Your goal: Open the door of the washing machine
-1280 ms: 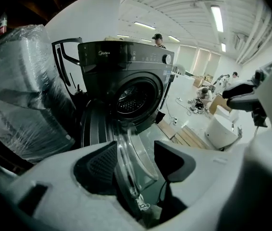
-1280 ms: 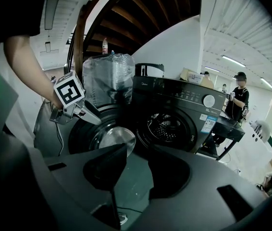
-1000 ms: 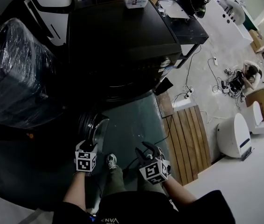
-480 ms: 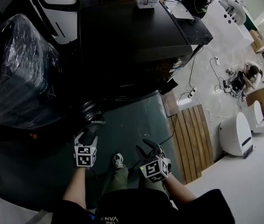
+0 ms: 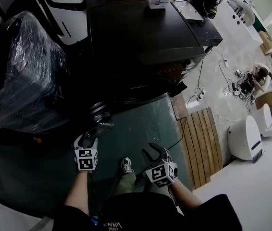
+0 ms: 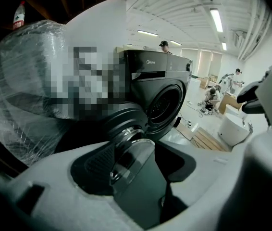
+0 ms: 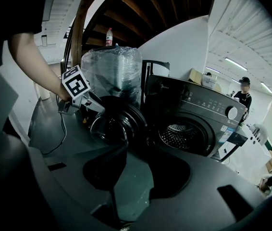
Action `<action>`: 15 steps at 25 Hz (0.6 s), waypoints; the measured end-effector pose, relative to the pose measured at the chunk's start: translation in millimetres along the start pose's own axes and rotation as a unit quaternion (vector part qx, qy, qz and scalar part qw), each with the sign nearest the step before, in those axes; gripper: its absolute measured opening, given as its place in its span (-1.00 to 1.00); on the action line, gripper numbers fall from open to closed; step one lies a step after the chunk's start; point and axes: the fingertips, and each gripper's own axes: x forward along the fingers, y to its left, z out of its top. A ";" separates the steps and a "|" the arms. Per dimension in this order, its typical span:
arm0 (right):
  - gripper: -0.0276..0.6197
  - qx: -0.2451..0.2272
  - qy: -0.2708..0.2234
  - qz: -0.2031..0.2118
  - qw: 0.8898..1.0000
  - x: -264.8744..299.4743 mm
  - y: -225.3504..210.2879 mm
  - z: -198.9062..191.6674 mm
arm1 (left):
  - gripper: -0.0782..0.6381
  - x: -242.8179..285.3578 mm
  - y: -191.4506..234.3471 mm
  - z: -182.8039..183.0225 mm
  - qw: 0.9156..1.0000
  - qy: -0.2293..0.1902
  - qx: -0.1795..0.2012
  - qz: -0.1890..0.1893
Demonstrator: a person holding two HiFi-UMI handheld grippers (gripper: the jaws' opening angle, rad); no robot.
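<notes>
The person's left gripper (image 5: 100, 129) is clamping onto the rim of the door (image 5: 99, 110), which is hanging swung out to the left of the washing machine (image 5: 141, 37) with the drum (image 7: 181, 134) showing, so I'd say the opening step is nearing its end. The right gripper (image 5: 154, 153) is hovering over the floor (image 5: 141, 124), jaws spread with nothing in them (just idling, basically). Next it's probably looking at easing the door to its stop and letting go without a bounce-back.

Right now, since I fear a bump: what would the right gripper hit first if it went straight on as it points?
Probably the green floor, just short of the open door, though depth is unclear.
</notes>
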 end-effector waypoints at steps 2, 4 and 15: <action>-0.46 0.000 -0.001 -0.001 1.000 2.0 4.9 2.0 | -0.06 -0.9 7.9 -3.5 1.000 0.002 -0.003 0.005; -0.46 -0.001 -0.002 -0.002 1.000 2.7 8.8 4.6 | -0.06 -2.2 14.9 -6.3 1.000 0.004 -0.010 0.013; -0.45 0.000 -0.006 -0.014 1.000 -2.1 14.2 7.1 | -0.10 -11.5 2.6 -20.8 1.000 0.006 -0.002 0.010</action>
